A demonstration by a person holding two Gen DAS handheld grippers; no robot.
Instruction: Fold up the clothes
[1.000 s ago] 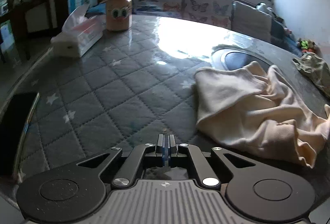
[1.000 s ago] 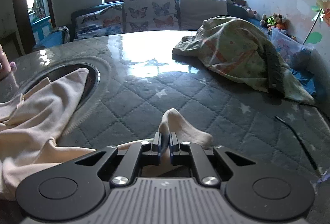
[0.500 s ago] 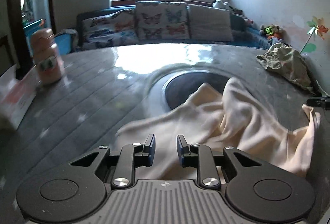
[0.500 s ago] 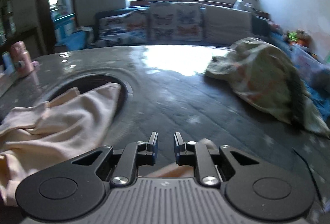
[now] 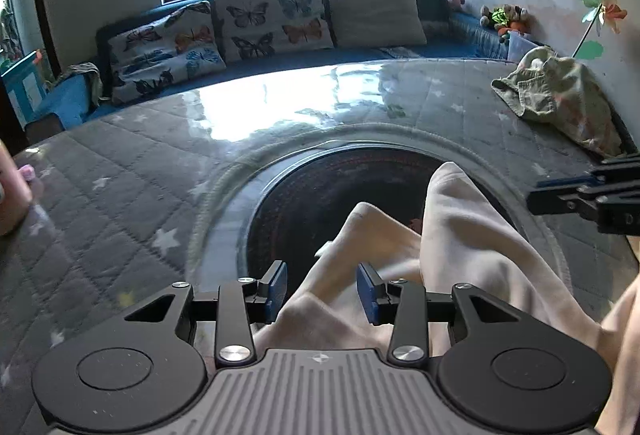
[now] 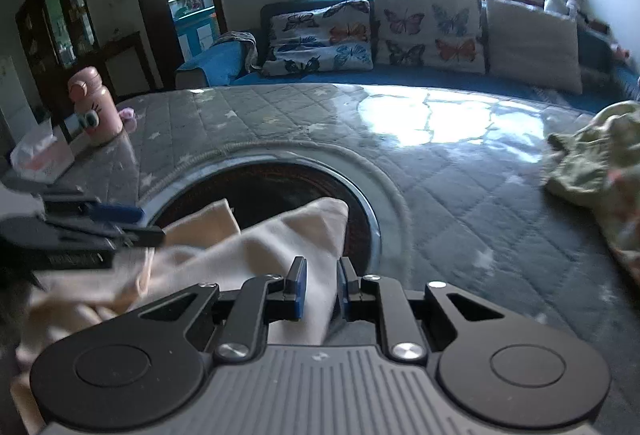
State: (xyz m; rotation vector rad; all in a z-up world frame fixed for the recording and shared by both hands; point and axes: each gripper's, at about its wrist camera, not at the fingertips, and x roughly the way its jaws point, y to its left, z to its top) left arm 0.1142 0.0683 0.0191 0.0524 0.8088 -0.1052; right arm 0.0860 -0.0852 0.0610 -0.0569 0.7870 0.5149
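Observation:
A cream garment [image 5: 472,255] lies crumpled on the quilted grey table, partly over the round dark inset [image 5: 360,187]. My left gripper [image 5: 322,289] is open, with a fold of the cream cloth between its blue pads. My right gripper [image 6: 320,285] is open with a narrower gap, and a strip of the cream garment [image 6: 280,239] runs between its pads. The right gripper shows at the right edge of the left wrist view [image 5: 588,195]; the left gripper shows at the left of the right wrist view [image 6: 88,227].
A second, green patterned garment [image 5: 560,95] lies at the table's right side, also in the right wrist view [image 6: 600,171]. A pink bottle [image 6: 94,107] and a tissue pack [image 6: 38,155] stand at the left. A sofa with butterfly cushions [image 5: 272,19] runs behind the table.
Both grippers opened from shut; the right let go of the cloth tip it held. Both moved over the cream garment near the round inset, and cloth now lies between each pair of pads.

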